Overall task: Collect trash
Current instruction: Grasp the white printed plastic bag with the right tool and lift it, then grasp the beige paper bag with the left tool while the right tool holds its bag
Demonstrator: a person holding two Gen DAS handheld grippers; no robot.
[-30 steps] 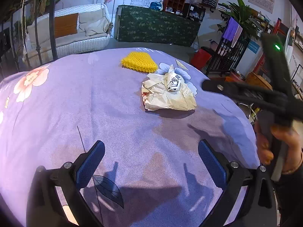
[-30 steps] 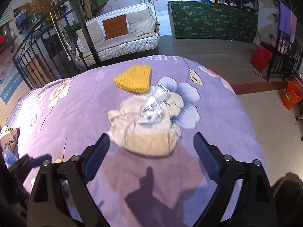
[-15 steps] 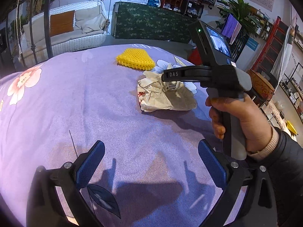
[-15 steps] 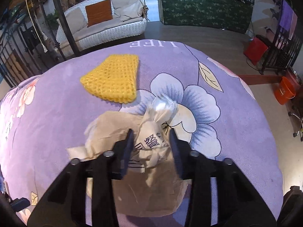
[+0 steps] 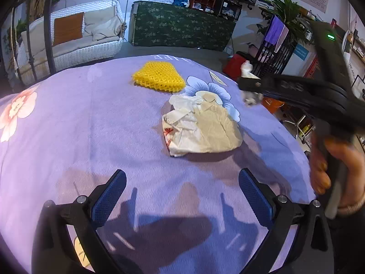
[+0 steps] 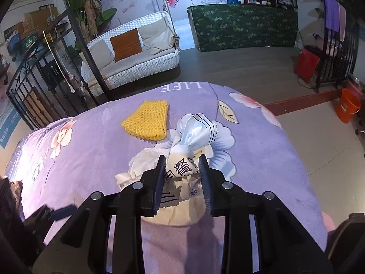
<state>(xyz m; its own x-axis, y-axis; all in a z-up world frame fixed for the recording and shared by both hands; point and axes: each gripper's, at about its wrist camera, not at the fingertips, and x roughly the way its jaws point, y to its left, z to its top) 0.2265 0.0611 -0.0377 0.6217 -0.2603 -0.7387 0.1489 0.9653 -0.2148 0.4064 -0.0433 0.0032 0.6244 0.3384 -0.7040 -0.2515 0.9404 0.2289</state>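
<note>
My right gripper (image 6: 181, 163) is shut on a crumpled white plastic wrapper (image 6: 194, 134) with black print and holds it above the table; it shows blurred in the left wrist view (image 5: 247, 68) at the tip of that gripper. A crumpled beige paper bag (image 5: 200, 125) lies on the purple flowered tablecloth (image 5: 91, 118); in the right wrist view the bag (image 6: 141, 159) sits under the fingers. A yellow knitted mat (image 5: 159, 76) lies beyond it, also seen in the right wrist view (image 6: 147, 122). My left gripper (image 5: 182, 196) is open and empty, low over the near cloth.
The round table's edge drops off at the right (image 5: 296, 141) and at the far side (image 6: 182, 84). A white wicker sofa (image 6: 134, 54), a green-covered counter (image 6: 244, 25), a black metal railing (image 6: 34, 86) and an orange bucket (image 6: 348, 106) stand around the table.
My right gripper closed on the white wrapper and lifted it off the paper bag, moving up and to the right. My left gripper stayed open in place.
</note>
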